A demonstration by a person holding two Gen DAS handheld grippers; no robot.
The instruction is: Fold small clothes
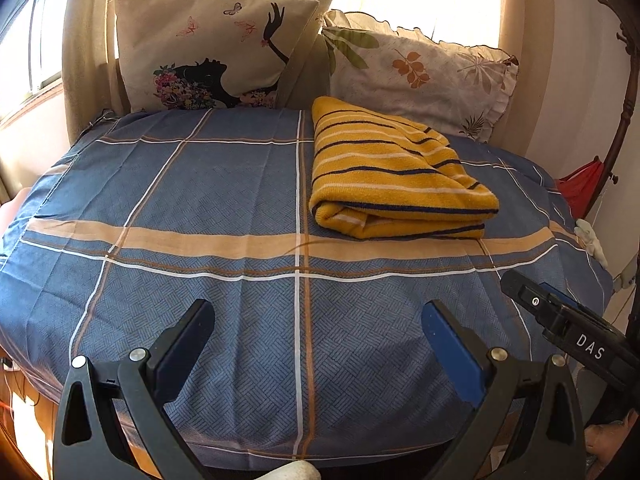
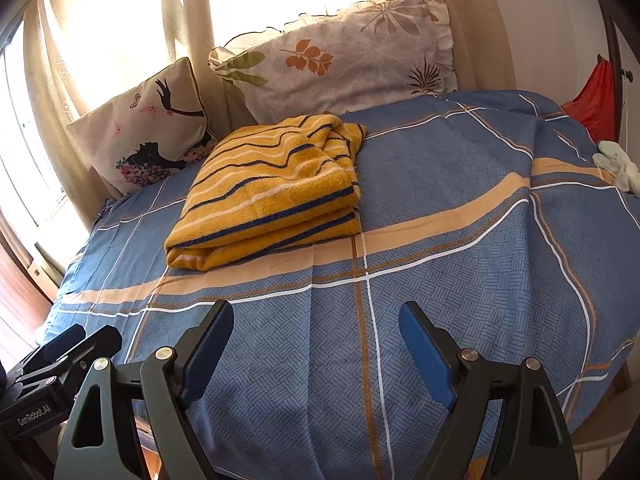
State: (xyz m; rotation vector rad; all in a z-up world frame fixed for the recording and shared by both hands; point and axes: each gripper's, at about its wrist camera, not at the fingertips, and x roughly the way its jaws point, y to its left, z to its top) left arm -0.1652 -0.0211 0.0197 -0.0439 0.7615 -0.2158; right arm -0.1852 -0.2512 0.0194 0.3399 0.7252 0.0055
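- We see a bed (image 1: 224, 280) covered by a blue sheet (image 1: 200, 184) with a woven-look print, crossed by white lines, thin brown lines and one broad tan band (image 1: 200, 238).
- On that sheet lies a folded yellow towel (image 1: 394, 176) with dark blue and white stripes; it sits toward the head of the bed, its near folded edge just at the tan band, and in the right wrist view the same towel (image 2: 268, 192) lies left of centre.
- Our left claw (image 1: 316, 322) hangs over the near part of the sheet with its fingers spread wide and nothing between them, well apart from the towel.
- Our right claw (image 2: 316, 322) is likewise spread and holds nothing, low over the near blue cloth.
- Two pillows lean at the head: a cream cushion (image 1: 208, 52) printed with a black silhouette, flowers and butterflies, and beside it a frilled pillow (image 1: 416, 76) with a leaf pattern, just behind the towel.
- Behind them hang pale curtains (image 1: 92, 40), with strong light coming through.
- A red cloth (image 2: 596, 100) shows past the bed's far right corner, and a small pale cloth (image 2: 618, 166) lies at the right edge.
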